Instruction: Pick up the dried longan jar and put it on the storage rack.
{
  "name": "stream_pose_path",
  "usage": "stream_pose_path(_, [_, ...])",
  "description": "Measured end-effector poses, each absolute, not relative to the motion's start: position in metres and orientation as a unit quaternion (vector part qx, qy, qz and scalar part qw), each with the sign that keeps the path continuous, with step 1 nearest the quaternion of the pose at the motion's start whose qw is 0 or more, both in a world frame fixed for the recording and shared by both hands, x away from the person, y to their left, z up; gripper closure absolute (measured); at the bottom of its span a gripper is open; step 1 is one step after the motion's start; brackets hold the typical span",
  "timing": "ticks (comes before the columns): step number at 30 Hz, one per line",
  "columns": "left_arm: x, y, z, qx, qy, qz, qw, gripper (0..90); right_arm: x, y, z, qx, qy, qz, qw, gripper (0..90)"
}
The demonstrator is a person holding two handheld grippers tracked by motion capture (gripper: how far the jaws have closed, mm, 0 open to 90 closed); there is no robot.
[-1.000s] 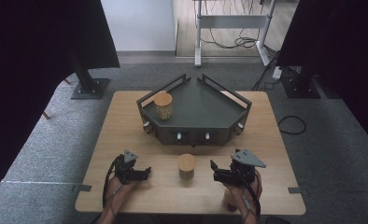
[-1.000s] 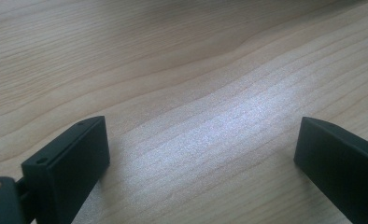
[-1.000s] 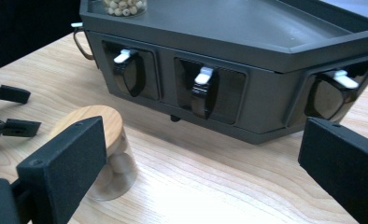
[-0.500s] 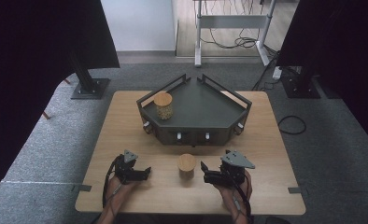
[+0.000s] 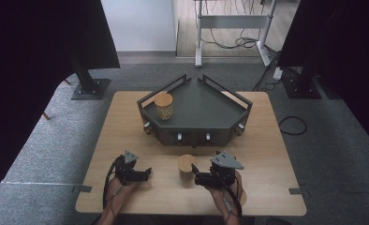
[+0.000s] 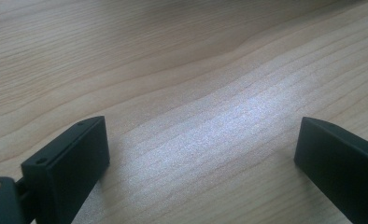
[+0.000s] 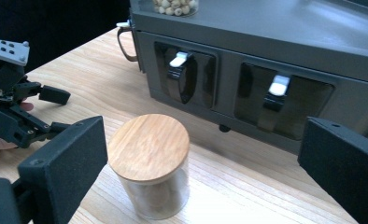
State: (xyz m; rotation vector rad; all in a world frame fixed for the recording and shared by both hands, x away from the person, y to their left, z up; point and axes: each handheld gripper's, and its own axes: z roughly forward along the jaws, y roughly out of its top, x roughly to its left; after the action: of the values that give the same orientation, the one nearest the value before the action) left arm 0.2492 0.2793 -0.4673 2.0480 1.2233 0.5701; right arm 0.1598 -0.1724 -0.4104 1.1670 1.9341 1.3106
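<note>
— Where was the wood-lidded glass jar?
— On the wooden table, just before the dark tray; right gripper spread wide beside it, not touching.
— The left gripper?
— Released, over bare wood. The jar's contents were hard to make out.

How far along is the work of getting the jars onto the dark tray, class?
Done: one jar with a wooden lid stands on the dark tray. In hand: the right gripper, jaws open, is beside the second jar on the table, not gripping it. Probably left: grasping that jar and moving it. The left gripper is open over bare wood.
</note>
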Motion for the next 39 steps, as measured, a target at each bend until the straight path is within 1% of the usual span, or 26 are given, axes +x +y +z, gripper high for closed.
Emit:
stream_pose_path(26, [0.249, 0.279, -0.467, 0.786, 0.469, 0.219, 0.338, 2.7, 0.172, -0.134, -0.426, 0.422, 0.73, 0.468, 0.265, 2.1])
stream_pose_path(39, [0.249, 0.279, -0.467, 0.786, 0.469, 0.219, 0.338, 2.7, 0.18, -0.126, -0.438, 0.427, 0.734, 0.464, 0.254, 2.6])
